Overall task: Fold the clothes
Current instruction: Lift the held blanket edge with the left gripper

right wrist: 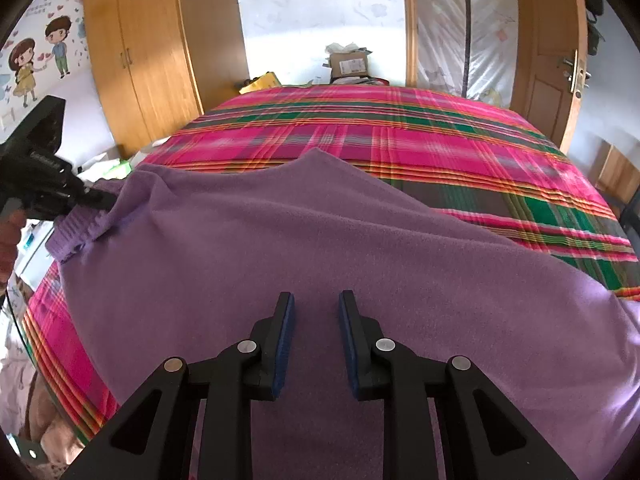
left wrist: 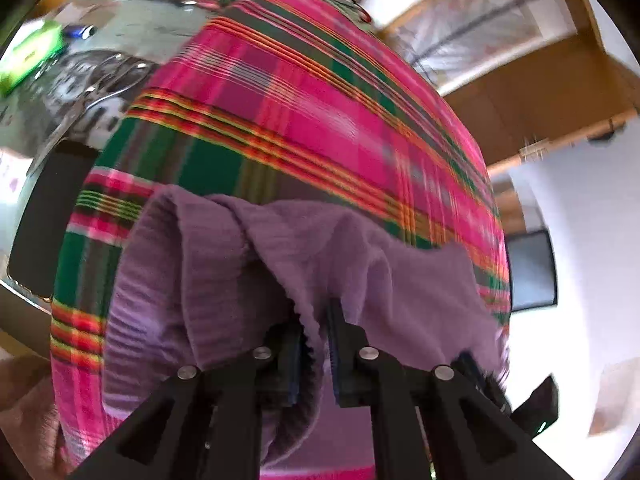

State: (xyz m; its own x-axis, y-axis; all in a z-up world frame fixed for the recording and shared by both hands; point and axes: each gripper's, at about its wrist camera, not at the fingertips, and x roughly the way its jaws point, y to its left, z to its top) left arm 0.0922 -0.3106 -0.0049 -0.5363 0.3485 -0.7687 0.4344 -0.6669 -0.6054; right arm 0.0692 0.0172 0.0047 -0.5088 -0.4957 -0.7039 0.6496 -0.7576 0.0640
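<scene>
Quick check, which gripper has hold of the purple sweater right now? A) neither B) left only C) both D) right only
B: the left gripper is pinched on the purple sweater at its ribbed edge, while the right gripper hovers over the fabric with its jaws apart and nothing between them.

A fold of the purple sweater (left wrist: 280, 256) is pinched by the left gripper (left wrist: 314, 344) at the bottom, over the pink plaid bed (left wrist: 304, 92).

Black fingers (right wrist: 280, 344) – blue pads (right wrist: 286, 340), silver pivot screws (right wrist: 247, 346).
</scene>
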